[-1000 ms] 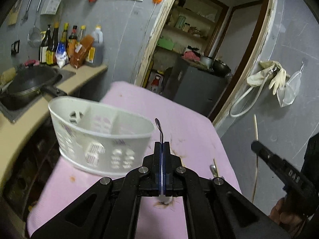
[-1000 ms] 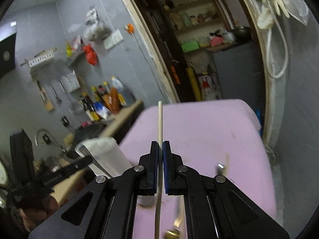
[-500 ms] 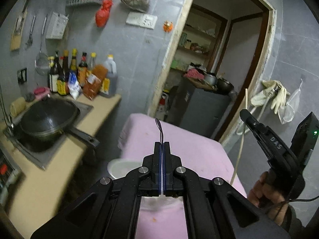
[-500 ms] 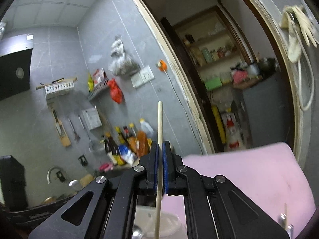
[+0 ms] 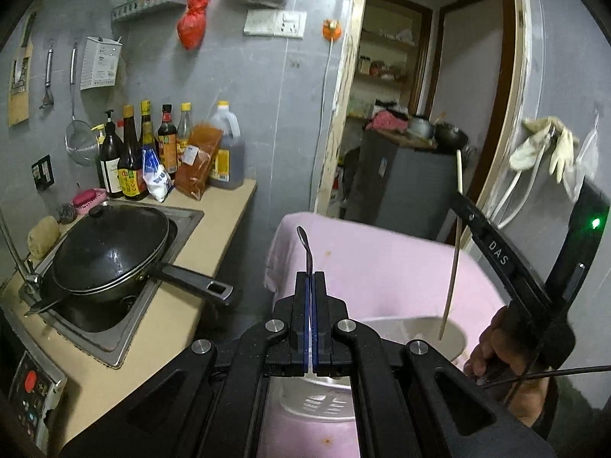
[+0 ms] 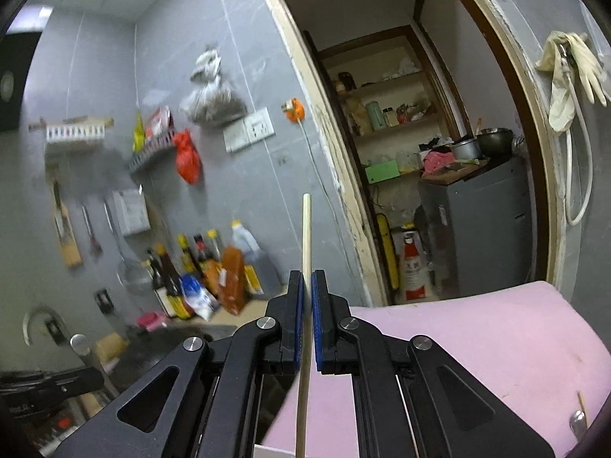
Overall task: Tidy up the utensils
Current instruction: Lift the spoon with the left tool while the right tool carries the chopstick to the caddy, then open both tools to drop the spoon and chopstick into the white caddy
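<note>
Pink cloth covers the tabletop (image 5: 382, 263), whose far edge drops off toward an open doorway and whose left edge faces a narrow gap before a tan kitchen counter (image 5: 214, 229). Most of the cloth beyond the basket lies bare. A white perforated plastic utensil basket (image 5: 454, 337) sits at the near end, partly hidden under the left gripper (image 5: 310, 278), whose jaws are pressed together on the handle of a slim metal spoon (image 5: 304, 242) standing upright above them. The right gripper (image 6: 305, 286), held in a person's hand (image 5: 500, 347), has its jaws clamped on a pale wooden chopstick (image 6: 305, 244); seen from the left wrist, the stick's lower tip hangs over the basket's open top. A black lidded wok (image 5: 107, 255) rests in the counter's sink, its handle jutting toward the gap. Sauce bottles (image 5: 152, 149) line the grey wall behind. Another utensil (image 6: 577, 418) lies at the cloth's right edge.
</note>
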A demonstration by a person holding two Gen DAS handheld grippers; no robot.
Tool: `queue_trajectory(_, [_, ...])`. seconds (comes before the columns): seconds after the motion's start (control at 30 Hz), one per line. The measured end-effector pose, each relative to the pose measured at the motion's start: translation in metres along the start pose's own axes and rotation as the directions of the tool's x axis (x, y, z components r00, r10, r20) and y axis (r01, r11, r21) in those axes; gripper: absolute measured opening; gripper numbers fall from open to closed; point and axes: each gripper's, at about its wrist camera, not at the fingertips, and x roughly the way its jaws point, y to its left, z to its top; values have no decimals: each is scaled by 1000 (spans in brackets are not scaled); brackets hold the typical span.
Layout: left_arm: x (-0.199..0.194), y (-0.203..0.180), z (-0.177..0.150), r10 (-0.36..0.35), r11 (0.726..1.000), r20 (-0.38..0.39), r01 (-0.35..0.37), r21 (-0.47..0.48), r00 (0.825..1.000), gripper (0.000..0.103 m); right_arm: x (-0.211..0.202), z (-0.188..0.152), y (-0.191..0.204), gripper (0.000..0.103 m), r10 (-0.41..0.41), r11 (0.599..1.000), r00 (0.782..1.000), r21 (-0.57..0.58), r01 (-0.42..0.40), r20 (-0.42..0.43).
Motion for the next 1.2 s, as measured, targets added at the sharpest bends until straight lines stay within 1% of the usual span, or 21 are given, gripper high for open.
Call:
queue_trajectory(0.07, [9,0,-7,-4,1000,-18,4,8,1000,0,4,-8,2,3,-12,1000,1000,-24,11,-14])
queue_trajectory(0.23, [25,1,-19,-10,1000,-58,11,13,998,0,7,-21,-3,3,-22,1000,998,-23,21,-64])
queue_trajectory(0.43, [34,1,-28,-25,1000,-106,23,-13,994,0,-1,-33,-8,4,7,1000,991,-24,-11,-136])
queue_trajectory(0.53, [34,3,-31,-69,996,-126,62,-60,990,0,-7,-36,-9,6,22,999,985,-26,-27,-171])
queue_trajectory(0.63, [35,13,-34,-154,978,-142,130,-163,978,4,-14,-36,-12,10,31,999,977,-12,-35,-209])
queue_trajectory(0.67, [34,16,-35,-166,972,-134,139,-190,977,5,-17,-35,-12,12,39,999,976,-7,-41,-215])
queue_trajectory(0.7, [31,17,-35,-165,969,-126,137,-205,978,9,-20,-33,-12,20,45,999,975,-6,-47,-217])
queue_trajectory(0.73, [27,18,-33,-156,969,-123,128,-212,980,13,-24,-31,-12,26,54,998,975,-5,-57,-215])
queue_trajectory(0.8, [20,20,-31,-155,963,-91,130,-236,984,27,-34,-24,-13,26,70,997,974,-2,-72,-215])
queue_trajectory(0.83, [15,19,-29,-154,961,-73,132,-244,985,30,-38,-22,-13,30,72,997,974,-3,-74,-215])
queue_trajectory(0.87, [11,18,-27,-150,960,-56,132,-246,987,35,-43,-18,-14,33,72,997,974,-5,-75,-214])
queue_trajectory(0.9, [8,16,-25,-144,962,-42,130,-242,989,42,-50,-13,-16,46,72,997,975,-4,-74,-209])
queue_trajectory(0.93, [4,12,-24,-137,964,-30,126,-236,990,45,-54,-10,-18,57,72,997,977,0,-73,-203])
queue_trajectory(0.97, [2,9,-22,-131,965,-21,123,-230,991,50,-61,-5,-21,59,74,997,978,5,-75,-193])
queue_trajectory(1.0, [-2,4,-20,-127,967,-8,122,-224,992,55,-66,-2,-24,65,73,997,979,7,-73,-189])
queue_trajectory(1.03, [-4,0,-19,-123,968,-2,120,-219,992,58,-72,2,-27,73,68,998,980,5,-69,-186])
queue_trajectory(1.07, [-7,-5,-18,-116,970,7,115,-215,993,65,-78,7,-30,77,62,998,982,4,-62,-176])
queue_trajectory(1.1, [-12,-12,-16,-103,972,22,105,-212,994,74,-85,11,-34,85,55,998,985,3,-56,-163])
queue_trajectory(1.13, [-15,-16,-16,-94,973,35,99,-208,995,77,-90,14,-38,94,48,999,987,1,-49,-153])
queue_trajectory(1.17, [-19,-23,-14,-75,976,56,85,-200,996,84,-98,18,-43,100,39,999,989,-3,-40,-141])
queue_trajectory(1.2, [-22,-29,-13,-55,980,71,68,-189,996,86,-105,22,-47,103,29,1000,992,-8,-30,-126])
